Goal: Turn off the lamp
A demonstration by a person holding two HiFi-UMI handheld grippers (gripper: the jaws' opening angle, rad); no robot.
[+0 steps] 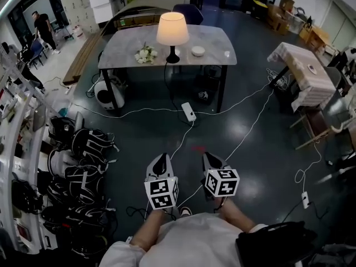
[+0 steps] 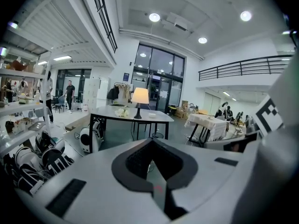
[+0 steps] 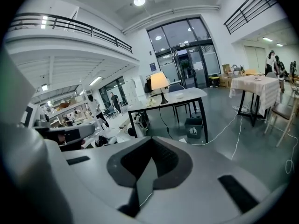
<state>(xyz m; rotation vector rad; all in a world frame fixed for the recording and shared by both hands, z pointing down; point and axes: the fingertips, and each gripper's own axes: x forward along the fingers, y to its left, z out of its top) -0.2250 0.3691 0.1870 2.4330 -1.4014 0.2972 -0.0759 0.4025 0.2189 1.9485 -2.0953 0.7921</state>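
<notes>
Lit lamp on grey table across dark cabled floor; left gripper and right gripper pressed together, empty.

Lamp: too small in all three views to make out a switch on its base or along its cord. Round white thing beside it: too small to identify. Head view: bottom edge cuts off the wearer's arms, and the left edge cuts off the shelves. Backpacks are partly hidden under the shelves.
</notes>
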